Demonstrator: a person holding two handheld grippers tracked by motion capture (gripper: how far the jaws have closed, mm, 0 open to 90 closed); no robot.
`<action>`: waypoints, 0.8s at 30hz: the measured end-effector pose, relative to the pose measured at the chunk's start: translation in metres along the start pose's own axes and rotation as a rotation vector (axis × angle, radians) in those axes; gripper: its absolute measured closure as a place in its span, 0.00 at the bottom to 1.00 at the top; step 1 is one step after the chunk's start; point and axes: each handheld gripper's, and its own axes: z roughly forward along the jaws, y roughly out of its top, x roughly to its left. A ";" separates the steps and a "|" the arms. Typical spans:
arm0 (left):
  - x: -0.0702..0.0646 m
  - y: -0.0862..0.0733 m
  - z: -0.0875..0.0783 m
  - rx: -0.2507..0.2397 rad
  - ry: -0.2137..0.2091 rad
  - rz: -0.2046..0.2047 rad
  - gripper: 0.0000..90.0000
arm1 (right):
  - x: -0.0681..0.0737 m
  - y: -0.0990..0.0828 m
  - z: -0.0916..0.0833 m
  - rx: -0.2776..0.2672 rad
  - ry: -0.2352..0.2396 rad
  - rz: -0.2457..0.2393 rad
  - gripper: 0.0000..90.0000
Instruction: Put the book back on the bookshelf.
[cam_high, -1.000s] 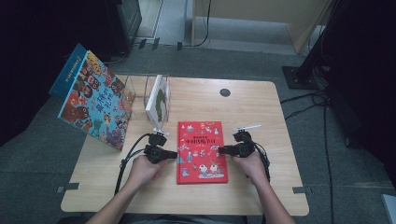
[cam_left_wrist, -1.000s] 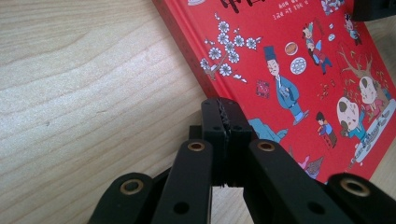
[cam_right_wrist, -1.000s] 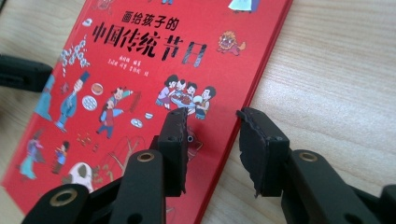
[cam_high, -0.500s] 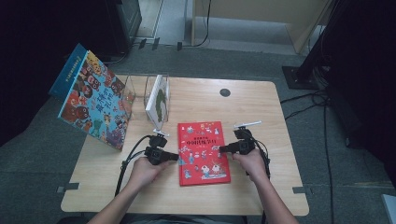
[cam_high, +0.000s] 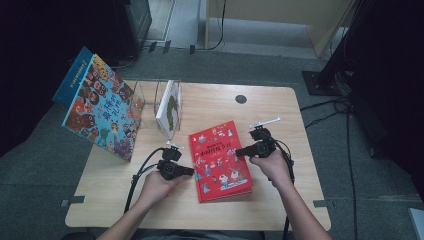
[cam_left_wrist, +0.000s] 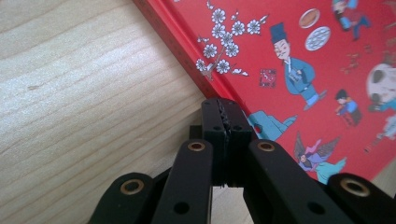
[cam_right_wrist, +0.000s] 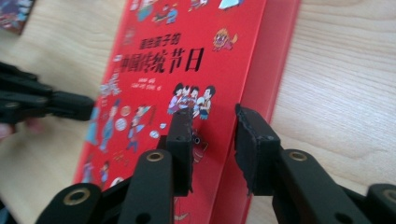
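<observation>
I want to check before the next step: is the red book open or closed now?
Closed. The red book lies flat on the table with its front cover up, and no inside pages show.

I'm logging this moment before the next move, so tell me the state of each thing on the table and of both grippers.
Red book: closed, cover up, right edge raised off the table.
Left gripper: shut, empty, tips at the book's left edge.
Right gripper: fingers have just been closing, one each side of the book's right edge; contact unclear.
Clear book stand: upright, one thin book in it.
Colourful picture book: propped, leaning at the table's left edge.
</observation>
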 end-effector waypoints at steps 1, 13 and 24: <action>0.000 0.000 0.000 -0.001 -0.002 -0.001 1.00 | 0.004 0.002 -0.002 0.006 0.000 -0.003 0.77; 0.000 0.000 0.002 -0.008 -0.020 -0.007 1.00 | 0.049 0.034 -0.015 0.072 0.013 -0.116 0.78; 0.001 0.001 0.002 -0.024 -0.032 -0.010 0.96 | 0.087 0.056 0.010 0.140 0.027 -0.212 0.80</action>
